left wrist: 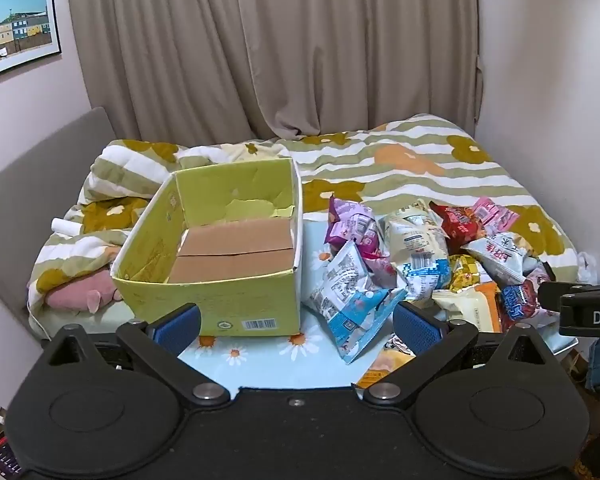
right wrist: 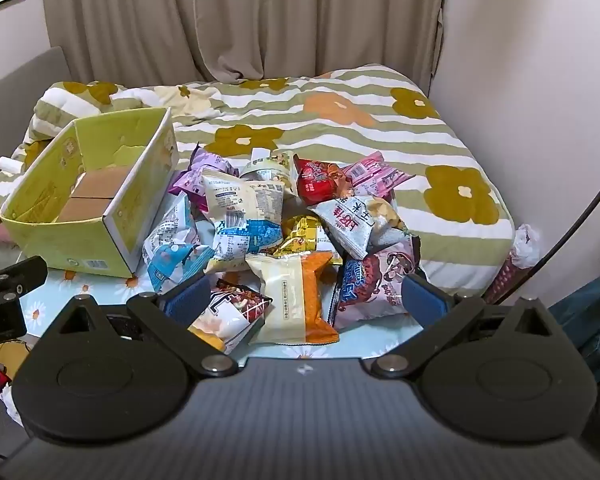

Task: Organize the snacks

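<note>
An empty yellow-green cardboard box (left wrist: 224,296) stands open on the bed; it also shows in the right wrist view (right wrist: 76,248) at the left. A pile of several snack packets (left wrist: 416,256) lies to its right, seen closer in the right wrist view (right wrist: 284,232). My left gripper (left wrist: 296,326) is open and empty, in front of the box's near right corner and a blue-white packet (left wrist: 352,308). My right gripper (right wrist: 306,300) is open and empty, its jaws wide in front of a cream-and-orange packet (right wrist: 290,296) at the pile's near edge.
A flowered striped duvet (right wrist: 340,120) covers the bed. A light blue daisy cloth (left wrist: 268,356) lies under the box and snacks. A pink plush toy (left wrist: 80,294) lies left of the box. Curtains (left wrist: 280,40) and walls close the back and right.
</note>
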Demonstrator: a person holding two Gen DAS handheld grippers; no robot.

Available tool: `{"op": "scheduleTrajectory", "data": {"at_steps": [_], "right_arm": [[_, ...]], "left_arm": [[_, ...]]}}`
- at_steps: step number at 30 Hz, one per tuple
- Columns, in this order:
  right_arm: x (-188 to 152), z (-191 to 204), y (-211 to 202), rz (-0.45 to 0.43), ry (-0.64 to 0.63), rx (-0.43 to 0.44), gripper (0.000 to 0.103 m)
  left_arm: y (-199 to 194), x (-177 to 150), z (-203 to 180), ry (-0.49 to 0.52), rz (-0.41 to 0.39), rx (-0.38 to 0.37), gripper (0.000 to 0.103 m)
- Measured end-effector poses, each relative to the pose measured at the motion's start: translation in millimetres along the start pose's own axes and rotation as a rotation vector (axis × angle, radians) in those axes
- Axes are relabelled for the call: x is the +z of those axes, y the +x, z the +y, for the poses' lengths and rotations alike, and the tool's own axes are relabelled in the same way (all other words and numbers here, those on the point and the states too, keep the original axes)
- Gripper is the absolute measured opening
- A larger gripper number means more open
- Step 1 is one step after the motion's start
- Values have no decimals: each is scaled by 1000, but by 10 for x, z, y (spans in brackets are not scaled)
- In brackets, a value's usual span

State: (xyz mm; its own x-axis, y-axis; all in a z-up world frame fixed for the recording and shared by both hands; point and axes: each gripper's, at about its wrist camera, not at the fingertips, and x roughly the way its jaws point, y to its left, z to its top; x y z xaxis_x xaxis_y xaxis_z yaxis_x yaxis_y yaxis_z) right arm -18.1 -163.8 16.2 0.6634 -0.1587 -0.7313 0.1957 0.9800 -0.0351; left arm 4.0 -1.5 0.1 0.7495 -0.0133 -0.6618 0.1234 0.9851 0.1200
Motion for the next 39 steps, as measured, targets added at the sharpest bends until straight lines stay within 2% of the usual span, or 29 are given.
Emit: {"op": "scheduleTrajectory", "data": {"at_steps": [1, 5, 39], "right_arm": [[2, 0, -1, -2, 1, 2, 103], [3, -5, -6, -8, 6, 5, 103], [40, 14, 5, -21, 7, 7, 103]], "left_arm": [[-26, -16, 17, -20, -46, -4, 103], [-72, -38, 29, -11, -62, 8, 103], [-76, -41, 18, -3, -60, 18, 103]]}}
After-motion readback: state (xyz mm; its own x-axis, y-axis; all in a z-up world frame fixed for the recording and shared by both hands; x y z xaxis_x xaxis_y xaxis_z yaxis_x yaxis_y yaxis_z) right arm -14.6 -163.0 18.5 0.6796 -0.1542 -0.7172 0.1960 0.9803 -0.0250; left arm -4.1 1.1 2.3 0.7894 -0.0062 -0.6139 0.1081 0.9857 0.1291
